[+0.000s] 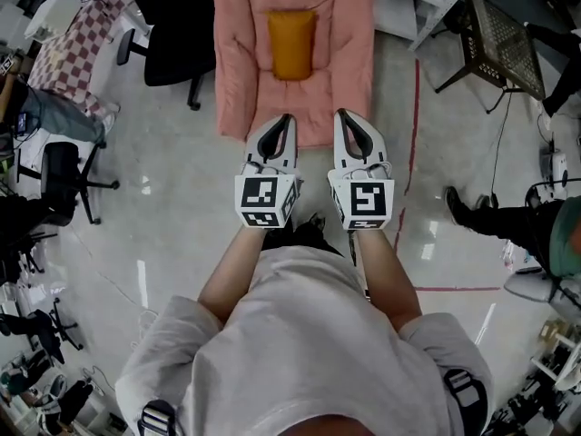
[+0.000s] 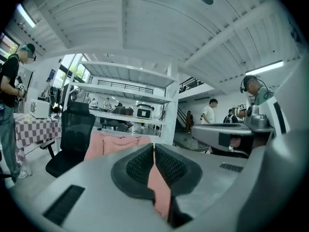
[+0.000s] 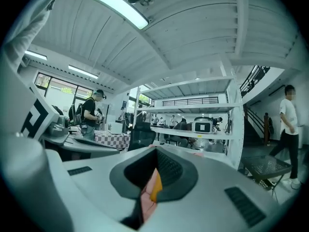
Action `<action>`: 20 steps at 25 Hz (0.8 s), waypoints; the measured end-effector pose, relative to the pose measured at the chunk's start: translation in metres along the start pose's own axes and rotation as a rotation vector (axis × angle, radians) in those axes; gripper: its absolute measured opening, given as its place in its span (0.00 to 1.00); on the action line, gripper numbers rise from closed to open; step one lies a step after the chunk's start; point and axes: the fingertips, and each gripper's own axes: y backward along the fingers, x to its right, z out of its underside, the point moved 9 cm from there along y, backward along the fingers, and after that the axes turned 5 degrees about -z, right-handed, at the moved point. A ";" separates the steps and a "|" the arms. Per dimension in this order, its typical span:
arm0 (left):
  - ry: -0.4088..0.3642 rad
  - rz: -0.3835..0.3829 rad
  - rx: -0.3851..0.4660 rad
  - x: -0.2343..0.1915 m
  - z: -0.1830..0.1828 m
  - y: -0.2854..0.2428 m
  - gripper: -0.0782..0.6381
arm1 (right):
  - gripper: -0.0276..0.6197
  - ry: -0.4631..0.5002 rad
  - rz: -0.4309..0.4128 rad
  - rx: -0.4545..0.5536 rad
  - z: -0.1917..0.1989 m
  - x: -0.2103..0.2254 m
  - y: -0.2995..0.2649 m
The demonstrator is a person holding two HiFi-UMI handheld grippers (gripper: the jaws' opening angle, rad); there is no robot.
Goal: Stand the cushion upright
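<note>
Both claws are hanging side by side in front of the person, out over the pale floor (image 1: 163, 243) and pointing towards the pink padded chair (image 1: 238, 62). The left claw (image 1: 286, 119) is pressed together with nothing between its pads. In the left gripper view the left claw (image 2: 154, 147) is showing its ribbed pads meeting at the tips, and only a strip of pink is peeking through the gap lower down. The right claw (image 1: 342, 114) is pressed together too and carrying nothing. In the right gripper view the right claw (image 3: 155, 150) is giving a sliver of orange and pink through the slit behind its tips.

The orange cushion (image 1: 291, 44) is sitting in the middle of the pink padded chair, well ahead of both claws and touched by neither. Whether it is lying flat or leaning against the back, I cannot tell from up here.

A black office chair (image 1: 172, 39) is standing just left of the pink one. A checked cloth (image 1: 77, 44) is covering a surface further left, and a red line (image 1: 415, 125) is running along the floor on the right.
</note>
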 end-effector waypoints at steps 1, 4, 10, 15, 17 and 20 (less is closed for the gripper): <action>-0.001 0.001 0.002 0.002 -0.003 0.004 0.14 | 0.05 0.000 -0.006 0.005 -0.004 -0.003 0.004; -0.008 0.007 0.015 0.009 -0.010 0.011 0.14 | 0.05 0.004 -0.008 0.021 -0.014 -0.007 0.015; -0.051 0.019 0.034 0.009 -0.016 0.021 0.14 | 0.05 0.000 0.017 0.020 -0.016 -0.011 0.024; -0.068 0.044 0.038 -0.007 -0.025 0.025 0.14 | 0.05 0.020 0.035 0.004 -0.023 -0.022 0.014; -0.070 0.057 0.049 -0.016 -0.029 0.025 0.14 | 0.05 0.029 0.047 0.012 -0.027 -0.028 0.010; -0.072 0.065 0.064 -0.025 -0.036 0.024 0.14 | 0.05 0.026 0.064 0.020 -0.034 -0.033 0.005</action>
